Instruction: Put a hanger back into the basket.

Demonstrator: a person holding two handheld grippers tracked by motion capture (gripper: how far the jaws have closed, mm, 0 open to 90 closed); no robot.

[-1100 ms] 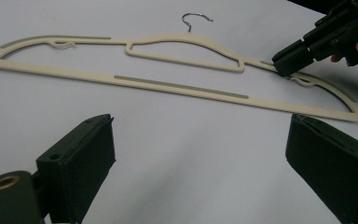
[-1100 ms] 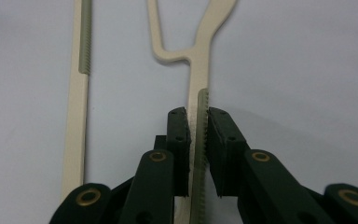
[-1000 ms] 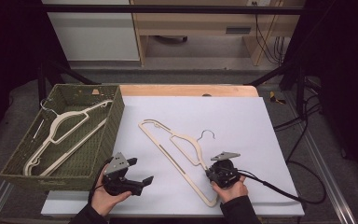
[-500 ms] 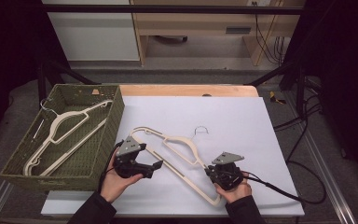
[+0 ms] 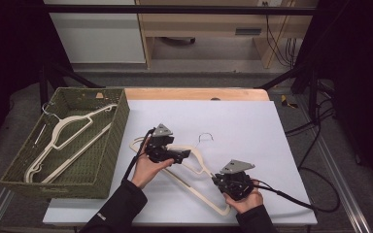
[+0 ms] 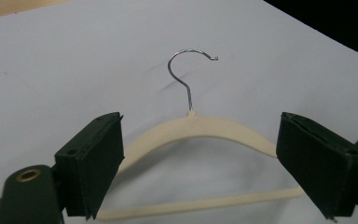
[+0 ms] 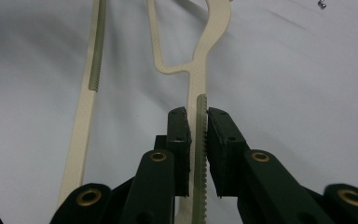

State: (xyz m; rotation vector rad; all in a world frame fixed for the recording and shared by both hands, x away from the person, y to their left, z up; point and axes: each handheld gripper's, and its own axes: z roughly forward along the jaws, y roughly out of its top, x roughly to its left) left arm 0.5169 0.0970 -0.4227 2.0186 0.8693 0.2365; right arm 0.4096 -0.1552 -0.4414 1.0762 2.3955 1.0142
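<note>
Right gripper view: jaws clamp the cream hanger (image 7: 200, 84)'s ribbed arm; left gripper (image 6: 200, 163)'s jaws, just narrowing, seemingly straddle it.

Cream plastic hanger (image 5: 193, 171) (metal hook (image 5: 205, 137)) lies seemingly flat, diagonally on the white table (image 5: 252, 126).

No readable text, label, brand or number on anything in view

A basket (image 5: 108, 160) sits at the table's (image 5: 252, 116) left edge, with one hanger (image 5: 63, 141) lying in it. Right of the basket, a second hanger (image 5: 196, 167) lies on the table, slanting from near the basket toward the front edge, its hook (image 5: 205, 138) pointing toward the back.
</note>
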